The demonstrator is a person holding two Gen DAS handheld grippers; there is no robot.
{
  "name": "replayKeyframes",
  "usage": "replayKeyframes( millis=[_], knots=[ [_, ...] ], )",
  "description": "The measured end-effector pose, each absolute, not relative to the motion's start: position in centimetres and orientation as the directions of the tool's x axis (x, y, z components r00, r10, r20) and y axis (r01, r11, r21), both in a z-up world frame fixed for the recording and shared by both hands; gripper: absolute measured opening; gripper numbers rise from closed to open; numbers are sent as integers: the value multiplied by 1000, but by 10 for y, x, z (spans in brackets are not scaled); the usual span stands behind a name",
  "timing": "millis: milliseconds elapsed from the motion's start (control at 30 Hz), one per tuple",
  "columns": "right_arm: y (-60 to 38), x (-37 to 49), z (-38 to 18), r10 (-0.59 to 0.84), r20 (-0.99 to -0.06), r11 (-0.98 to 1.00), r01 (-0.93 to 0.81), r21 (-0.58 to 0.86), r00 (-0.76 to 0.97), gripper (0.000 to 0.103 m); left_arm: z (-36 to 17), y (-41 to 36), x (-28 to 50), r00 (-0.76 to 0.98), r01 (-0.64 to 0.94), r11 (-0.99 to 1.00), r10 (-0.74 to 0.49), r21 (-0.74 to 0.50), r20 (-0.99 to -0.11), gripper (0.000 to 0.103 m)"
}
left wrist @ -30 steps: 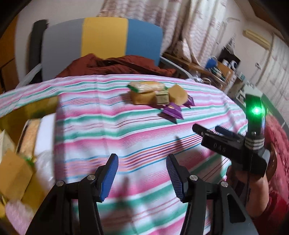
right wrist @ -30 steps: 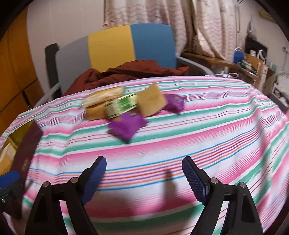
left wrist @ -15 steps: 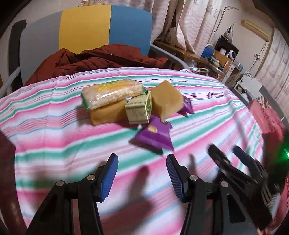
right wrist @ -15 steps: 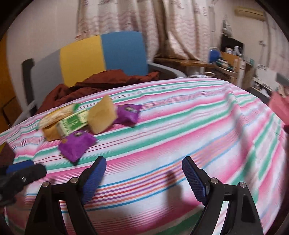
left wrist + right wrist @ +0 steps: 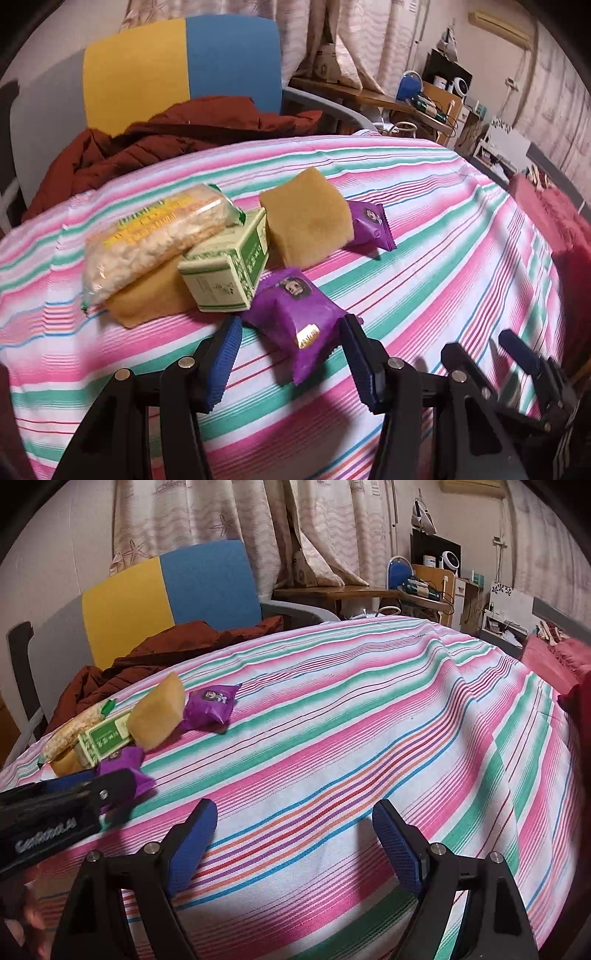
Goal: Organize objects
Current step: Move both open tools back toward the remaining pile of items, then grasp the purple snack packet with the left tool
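We have the left gripper (image 5: pixel 291 354) low over the striped table (image 5: pixel 443 229), fingers apart and straddling the near purple snack packet (image 5: pixel 295 314); the blue pads flank the packet's near end but do not look pressed on it. From the left wrist view we cannot tell for sure whether the right pad touches the wrapper edge.

The packet lies just in front of the green box (image 5: pixel 225 273), which leans against a tan sponge (image 5: pixel 308 221) and a rice cracker pack (image 5: pixel 155 236). A second purple packet (image 5: pixel 369 227) lies behind the sponge.

The right gripper (image 5: pixel 295 845) hovers over bare cloth, fingers wide apart, empty.

Risks as we judge them:
- Slick, puffy wrapper: closing on its crimped end may let it squirt out.
- Going further forward may nudge the green box and topple the leaning pile.
- Pads closing low may pinch the tablecloth and drag everything.
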State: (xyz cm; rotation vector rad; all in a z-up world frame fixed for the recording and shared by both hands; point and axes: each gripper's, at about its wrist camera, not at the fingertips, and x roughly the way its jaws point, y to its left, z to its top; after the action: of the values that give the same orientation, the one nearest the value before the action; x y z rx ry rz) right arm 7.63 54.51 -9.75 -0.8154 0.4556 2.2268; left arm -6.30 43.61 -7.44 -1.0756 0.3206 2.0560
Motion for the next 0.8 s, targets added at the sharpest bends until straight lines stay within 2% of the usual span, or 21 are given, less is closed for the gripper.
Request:
replayKeyframes(
  millis=[200,300,400,500,533,600,633,667,800],
  knots=[
    [547,77,-100,499,-675,-681,-728,82,-543,87,-80,426,-64,-320,-717,-670,563,-194,-763,56],
    [547,76,-100,504,-676,-678,-731,76,-538,87,-72,418,-60,-307,-693,-670,610,-268,-731,56],
    [546,75,-100,512,-676,-675,-735,64,-530,87,-70,429,-65,-265,-665,-672,621,-327,-738,58],
    [547,77,-100,514,-673,-673,-736,68,-532,87,-76,445,-74,-274,-623,-725,553,-293,-787,60],
    [547,77,-100,511,-675,-673,-736,70,-532,87,-79,450,-78,-278,-612,-741,528,-276,-802,58],
    [548,76,-101,507,-680,-672,-737,73,-530,87,-79,448,-80,-319,-621,-741,537,-257,-781,53],
    [548,76,-101,506,-681,-672,-737,75,-530,87,-81,447,-79,-328,-631,-739,530,-236,-782,44],
    [549,77,-101,504,-680,-673,-736,78,-532,87,-83,444,-76,-347,-659,-725,529,-200,-774,40],
    [548,77,-102,502,-680,-672,-736,81,-534,87,-84,430,-71,-336,-703,-685,554,-188,-762,38]
  ],
)
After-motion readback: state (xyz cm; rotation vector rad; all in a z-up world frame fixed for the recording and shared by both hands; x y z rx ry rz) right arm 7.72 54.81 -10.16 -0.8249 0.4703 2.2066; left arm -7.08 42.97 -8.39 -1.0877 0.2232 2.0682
